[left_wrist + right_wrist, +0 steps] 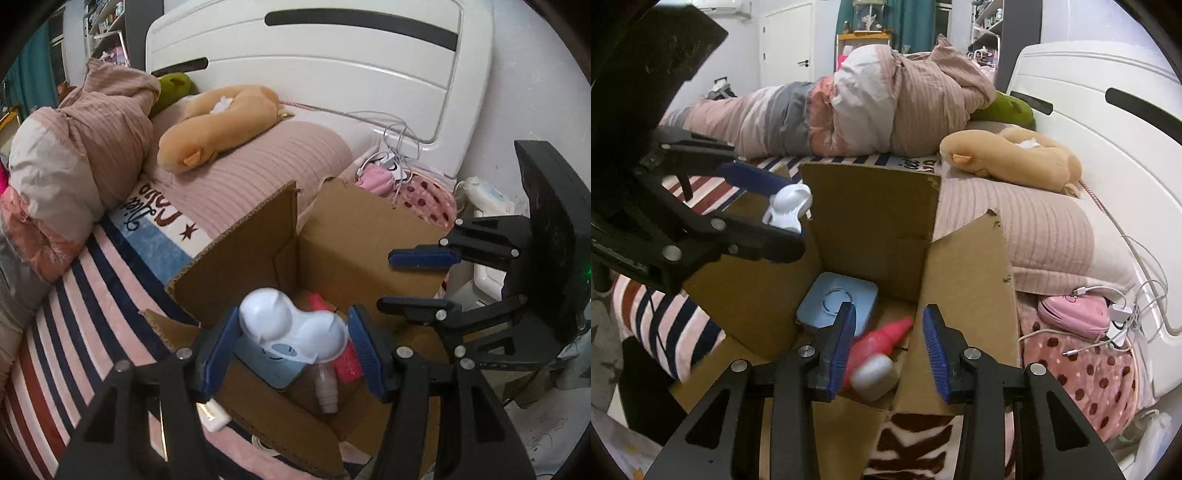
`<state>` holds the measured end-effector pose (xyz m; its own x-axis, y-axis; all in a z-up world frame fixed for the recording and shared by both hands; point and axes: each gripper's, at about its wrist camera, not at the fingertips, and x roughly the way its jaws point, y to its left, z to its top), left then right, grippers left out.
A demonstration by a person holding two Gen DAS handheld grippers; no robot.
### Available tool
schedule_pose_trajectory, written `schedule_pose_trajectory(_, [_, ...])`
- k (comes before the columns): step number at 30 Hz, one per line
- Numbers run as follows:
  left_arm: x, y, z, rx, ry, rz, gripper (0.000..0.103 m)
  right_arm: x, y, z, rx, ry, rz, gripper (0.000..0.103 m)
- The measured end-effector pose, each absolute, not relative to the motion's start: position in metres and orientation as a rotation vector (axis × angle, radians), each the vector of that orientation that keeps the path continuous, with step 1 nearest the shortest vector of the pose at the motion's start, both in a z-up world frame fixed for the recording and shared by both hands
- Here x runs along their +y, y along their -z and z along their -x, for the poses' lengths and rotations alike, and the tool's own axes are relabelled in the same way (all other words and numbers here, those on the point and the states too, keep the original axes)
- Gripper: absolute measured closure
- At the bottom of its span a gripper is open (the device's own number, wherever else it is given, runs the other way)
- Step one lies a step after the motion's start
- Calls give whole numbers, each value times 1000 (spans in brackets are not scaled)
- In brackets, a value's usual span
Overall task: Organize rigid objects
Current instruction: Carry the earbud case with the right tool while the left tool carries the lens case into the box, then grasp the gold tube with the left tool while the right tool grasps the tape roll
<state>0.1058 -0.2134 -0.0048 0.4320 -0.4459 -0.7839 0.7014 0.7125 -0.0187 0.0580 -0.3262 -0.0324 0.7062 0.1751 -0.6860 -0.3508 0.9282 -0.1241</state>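
Note:
An open cardboard box (354,236) stands on the bed; it also shows in the right wrist view (879,221). My left gripper (291,347) is shut on a white two-lobed plastic object (291,325) and holds it over the box; the right wrist view shows the same object (788,208). Inside the box lie a light blue square case (836,301), a pink-red bottle (882,339) with a grey-white object (873,373) beside it. My right gripper (890,347) is open and empty over the box; it also shows in the left wrist view (402,280).
A tan plush toy (221,122), a bundled pink duvet (85,147) and a green plush (171,88) lie on the striped bed (74,332). A pink pouch (1075,314) and white charger cables (1126,317) lie by the white headboard (314,74). A white bar (214,417) lies beside the box.

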Motion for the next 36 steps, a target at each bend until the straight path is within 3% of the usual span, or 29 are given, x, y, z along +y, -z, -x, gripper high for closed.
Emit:
schedule_pose_trajectory(3, [-215, 4, -108, 849, 724, -334, 35, -329, 30, -57, 725, -299, 242, 69])
schedule_pose_trajectory(12, [-165, -23, -98, 784, 667, -233, 34, -315, 22, -56, 718, -321, 240, 69])
schedule_pose_trajectory(19, [-77, -34, -74, 714, 526, -159, 26, -258, -2, -44, 666, -427, 251, 69])
schedule_pose_trajectory(26, [0, 11, -57, 738, 432, -97, 24, -164, 5, -34, 690, -610, 281, 69])
schedule_pose_trajectory(36, [12, 120, -81, 893, 518, 10, 24, -125, 100, -33, 905, -473, 218, 69])
